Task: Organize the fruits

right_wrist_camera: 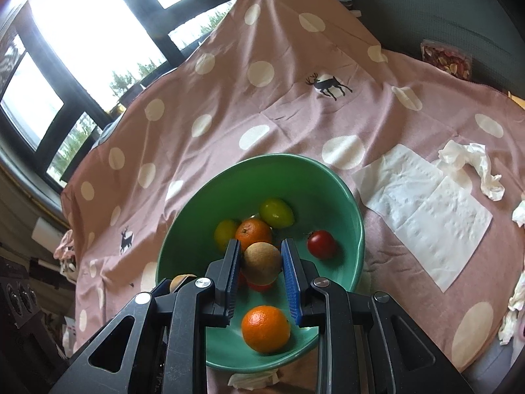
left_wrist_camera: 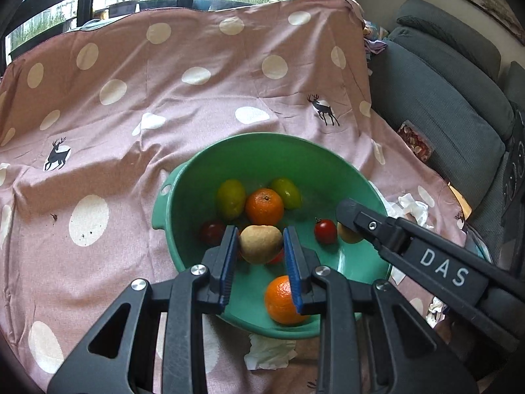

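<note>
A green bowl (left_wrist_camera: pixel 197 170) (right_wrist_camera: pixel 328 184) sits on the pink dotted cloth and holds two oranges (left_wrist_camera: pixel 264 206) (right_wrist_camera: pixel 265 328), two yellow-green fruits (left_wrist_camera: pixel 230 198) (right_wrist_camera: pixel 276 212), red tomatoes (left_wrist_camera: pixel 325 231) (right_wrist_camera: pixel 321 244) and brown round fruits. My left gripper (left_wrist_camera: pixel 261 244) is over the bowl, its blue pads on either side of a brown fruit (left_wrist_camera: pixel 260 243). My right gripper (right_wrist_camera: pixel 261 259) likewise brackets a brown fruit (right_wrist_camera: pixel 262 262). The right gripper also shows in the left view (left_wrist_camera: pixel 352 221), reaching into the bowl over another brown fruit (left_wrist_camera: pixel 347 233).
White paper napkins (right_wrist_camera: pixel 423 210) lie flat right of the bowl, with crumpled tissues (right_wrist_camera: pixel 472 164) beyond and one at the bowl's near edge (left_wrist_camera: pixel 267 354). A grey sofa (left_wrist_camera: pixel 443 82) stands to the right. Windows (right_wrist_camera: pixel 82 32) are behind the table.
</note>
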{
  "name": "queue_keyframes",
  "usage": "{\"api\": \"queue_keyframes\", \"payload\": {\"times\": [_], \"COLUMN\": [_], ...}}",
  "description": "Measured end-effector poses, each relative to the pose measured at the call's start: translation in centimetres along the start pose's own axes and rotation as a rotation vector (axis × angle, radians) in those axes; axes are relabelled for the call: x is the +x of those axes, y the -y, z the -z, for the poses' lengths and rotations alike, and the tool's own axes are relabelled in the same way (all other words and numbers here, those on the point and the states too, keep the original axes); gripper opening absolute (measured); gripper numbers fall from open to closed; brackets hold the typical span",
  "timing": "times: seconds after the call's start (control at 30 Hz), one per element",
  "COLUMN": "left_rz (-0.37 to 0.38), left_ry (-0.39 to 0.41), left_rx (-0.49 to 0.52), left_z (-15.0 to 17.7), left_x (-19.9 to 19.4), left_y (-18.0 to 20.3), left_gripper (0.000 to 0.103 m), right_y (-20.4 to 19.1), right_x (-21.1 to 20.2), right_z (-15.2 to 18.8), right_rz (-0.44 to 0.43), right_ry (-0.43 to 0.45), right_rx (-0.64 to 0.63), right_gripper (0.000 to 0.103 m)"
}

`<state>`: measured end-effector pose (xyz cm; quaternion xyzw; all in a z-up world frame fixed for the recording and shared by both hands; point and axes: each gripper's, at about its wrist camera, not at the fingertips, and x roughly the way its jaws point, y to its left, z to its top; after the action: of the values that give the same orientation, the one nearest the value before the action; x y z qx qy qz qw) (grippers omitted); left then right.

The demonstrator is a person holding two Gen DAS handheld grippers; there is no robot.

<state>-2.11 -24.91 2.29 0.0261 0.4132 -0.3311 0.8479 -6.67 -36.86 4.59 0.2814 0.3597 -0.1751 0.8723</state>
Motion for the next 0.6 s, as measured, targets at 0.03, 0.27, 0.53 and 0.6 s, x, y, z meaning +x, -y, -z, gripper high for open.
{"api": "queue_keyframes", "payload": {"times": [0.03, 0.27, 0.53, 0.6], "left_rz": [-0.002, -0.007, -0.019, -0.021], "left_ry": [-0.003, -0.033, -0.056, -0.061], "left_rx": [0.001, 0.004, 0.001, -0.002], "left_z": [0.0, 0.2, 0.4, 0.4], "left_x": [0.2, 1.1, 2.0, 2.2], "left_y": [0.0, 0.0, -0.2, -0.2], "left_gripper": [0.028, 0.028, 0.028, 0.028], "right_y": [0.1, 0.4, 0.5, 0.5], "right_x": [0.1, 0.5, 1.2, 1.3], "right_z": [0.0, 0.0, 0.0, 0.1], "right_rz": [0.0, 0.019, 0.033, 0.038], "right_ry": [-0.003, -0.026, -0.046, -0.05], "right_rx": [0.002, 0.009, 0.01, 0.009], "right_gripper": [0.028, 0.028, 0.027, 0.027]}}
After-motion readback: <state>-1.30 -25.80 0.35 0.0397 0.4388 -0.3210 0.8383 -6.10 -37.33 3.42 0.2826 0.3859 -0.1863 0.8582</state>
